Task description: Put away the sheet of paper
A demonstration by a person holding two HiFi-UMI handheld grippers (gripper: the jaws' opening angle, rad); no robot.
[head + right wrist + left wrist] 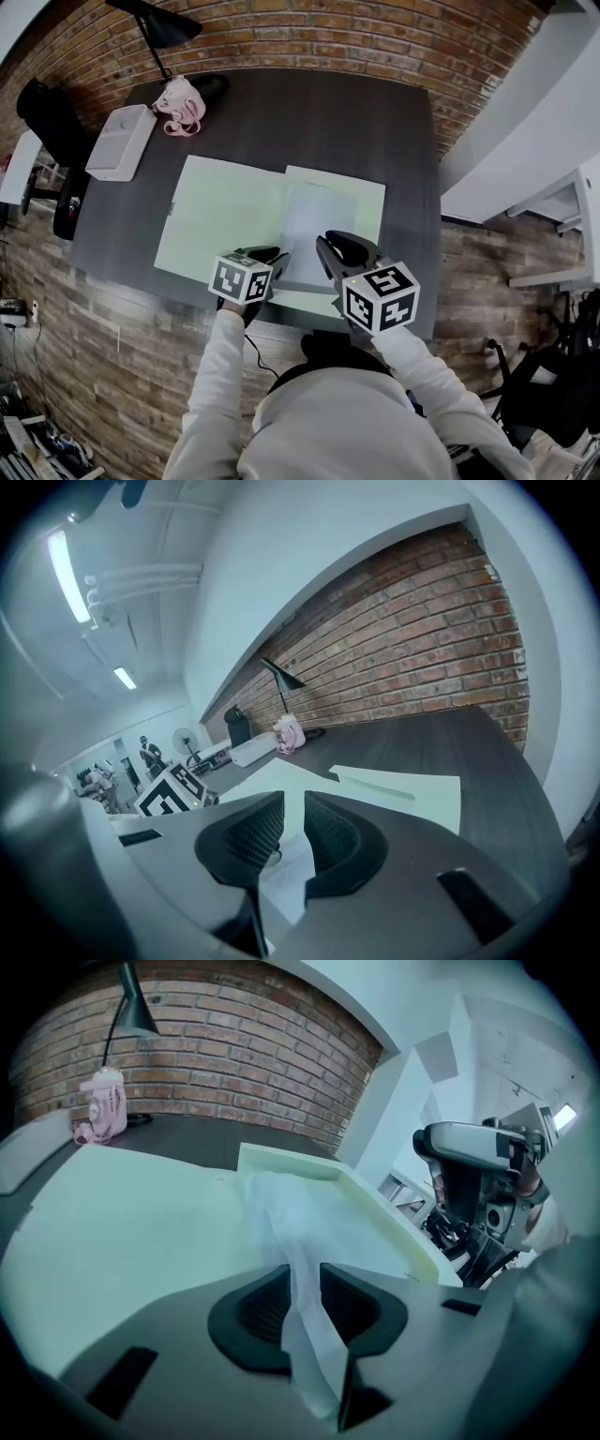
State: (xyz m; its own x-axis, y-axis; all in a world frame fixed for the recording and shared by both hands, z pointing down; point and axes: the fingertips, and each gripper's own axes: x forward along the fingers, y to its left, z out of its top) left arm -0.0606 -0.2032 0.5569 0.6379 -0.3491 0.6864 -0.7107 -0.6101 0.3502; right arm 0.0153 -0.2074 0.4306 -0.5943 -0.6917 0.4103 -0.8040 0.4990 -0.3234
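black lamp [155, 23] | pink bag [180, 105], perhaps | white box [122, 141] | dark table [328, 122]

Person at the near edge of the table [309, 122]: pale grey-white long sleeves [220, 375] down to the wrists, top of the same colour. Left hand-held gripper [267, 255] and right hand-held gripper [339, 249], both at that near edge: matt grey shells with dark slot-like recesses, and black rounded jaws faced with ribbed black pads [264, 1302]. Each carries a white cube [380, 297] printed with black square markers, at the end away from the table; a thin dark cable [251, 354] trails off the left one.
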